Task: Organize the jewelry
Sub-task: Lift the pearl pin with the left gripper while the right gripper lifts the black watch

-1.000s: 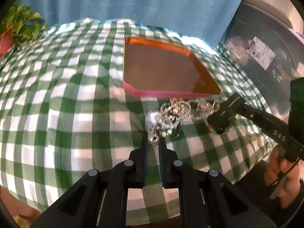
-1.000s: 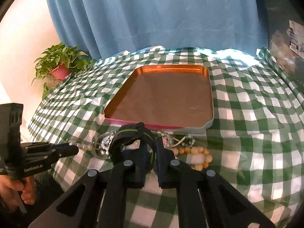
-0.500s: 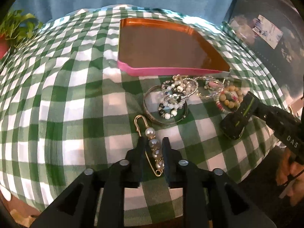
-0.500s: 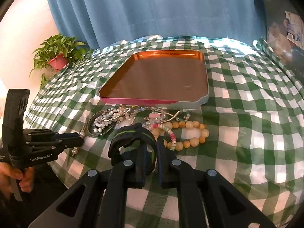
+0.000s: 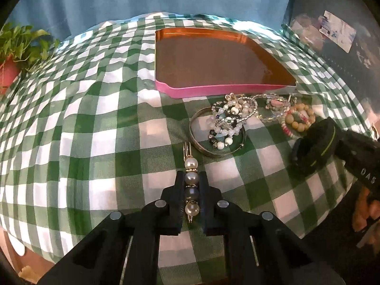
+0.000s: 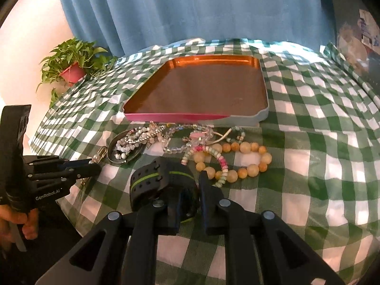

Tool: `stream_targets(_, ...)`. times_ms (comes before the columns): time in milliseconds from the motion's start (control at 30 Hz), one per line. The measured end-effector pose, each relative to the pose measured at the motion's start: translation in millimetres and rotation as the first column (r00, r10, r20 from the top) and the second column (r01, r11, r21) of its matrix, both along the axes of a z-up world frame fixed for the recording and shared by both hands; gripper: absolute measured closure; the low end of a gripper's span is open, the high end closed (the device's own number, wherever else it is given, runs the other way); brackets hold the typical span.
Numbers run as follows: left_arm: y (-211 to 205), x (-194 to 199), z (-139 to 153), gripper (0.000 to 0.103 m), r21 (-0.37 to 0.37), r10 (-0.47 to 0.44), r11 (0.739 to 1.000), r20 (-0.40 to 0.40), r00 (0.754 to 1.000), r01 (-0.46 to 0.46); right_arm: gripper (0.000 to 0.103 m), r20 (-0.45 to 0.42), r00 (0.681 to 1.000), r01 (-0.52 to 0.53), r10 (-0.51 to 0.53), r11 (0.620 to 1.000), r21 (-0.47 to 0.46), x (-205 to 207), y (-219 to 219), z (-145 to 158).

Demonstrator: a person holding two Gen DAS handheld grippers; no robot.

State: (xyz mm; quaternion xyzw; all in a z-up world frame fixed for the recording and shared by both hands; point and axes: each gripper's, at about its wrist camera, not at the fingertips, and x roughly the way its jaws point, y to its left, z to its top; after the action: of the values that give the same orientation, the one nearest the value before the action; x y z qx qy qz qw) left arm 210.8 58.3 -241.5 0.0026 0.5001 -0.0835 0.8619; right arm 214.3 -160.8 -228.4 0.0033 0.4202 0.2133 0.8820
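Checked surface [image 5: 95,142]: left claw [image 5: 192,190] closing on pin [image 5: 191,185]; right claw [image 6: 187,190] grips band [image 6: 163,180]. Next, tray [image 5: 223,87] ahead.

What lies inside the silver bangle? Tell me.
Inside the silver bangle, a tangle of pearly beaded bracelets on checked cloth; whatever lies beneath the tangle is hidden.

We are seeing the tray [image 6: 197,95] lying behind the jewelry pile [image 6: 190,147] on the tablecloth [image 6: 320,142], the pearl pin [image 5: 191,178] sitting before the bangle [image 5: 217,137], the potted plant [image 6: 71,68] standing far left.
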Motion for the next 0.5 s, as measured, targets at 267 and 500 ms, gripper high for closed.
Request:
stream_targets(267,-5.1,-13.1,9.3,0.092,-0.016,-0.009,1.000,-0.040,0.999,0.008,0.094,0.039,0.999,-0.021,0.021,1.000,0.003,-11.7,2.8,13.2)
stream_targets(500,-11.2,-35.1,48.3,0.092,0.009,0.028,1.000,0.024,0.999,-0.028,0.094,0.062,0.998,0.013,-0.015,0.999,0.033,-32.1,-8.5,43.9)
